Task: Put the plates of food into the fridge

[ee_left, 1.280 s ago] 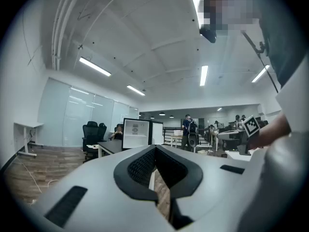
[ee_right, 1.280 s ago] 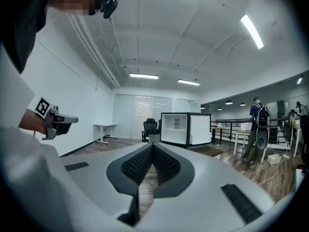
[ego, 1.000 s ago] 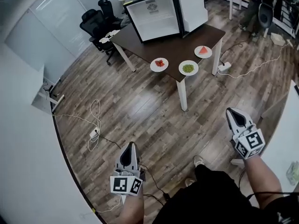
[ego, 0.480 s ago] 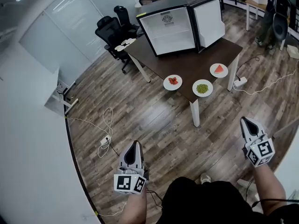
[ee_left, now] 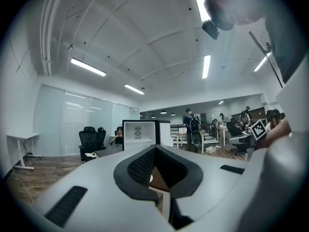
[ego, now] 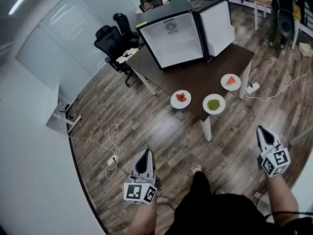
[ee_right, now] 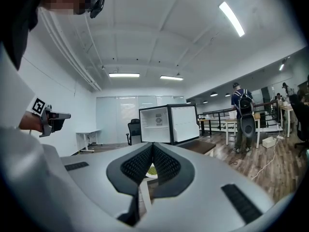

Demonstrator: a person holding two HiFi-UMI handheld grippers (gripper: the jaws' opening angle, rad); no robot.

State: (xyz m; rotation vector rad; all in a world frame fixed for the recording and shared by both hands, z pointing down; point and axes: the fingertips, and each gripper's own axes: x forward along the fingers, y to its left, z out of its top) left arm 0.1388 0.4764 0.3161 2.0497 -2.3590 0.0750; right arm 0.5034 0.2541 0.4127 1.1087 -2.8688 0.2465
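Facing the open fridge (ego: 171, 38) — left gripper (ego: 145, 154), right gripper (ego: 262, 131) closed, empty

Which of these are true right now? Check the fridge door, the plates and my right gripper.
1. The black mini fridge has its door open. True.
2. Three white round plates sit on the dark brown table, holding red pieces, green food and a red wedge. True.
3. The plate of green food is inside the fridge. False: that plate sits near the table's front corner.
4. The right gripper holds a plate. False: it is shut, empty, well short of the table.
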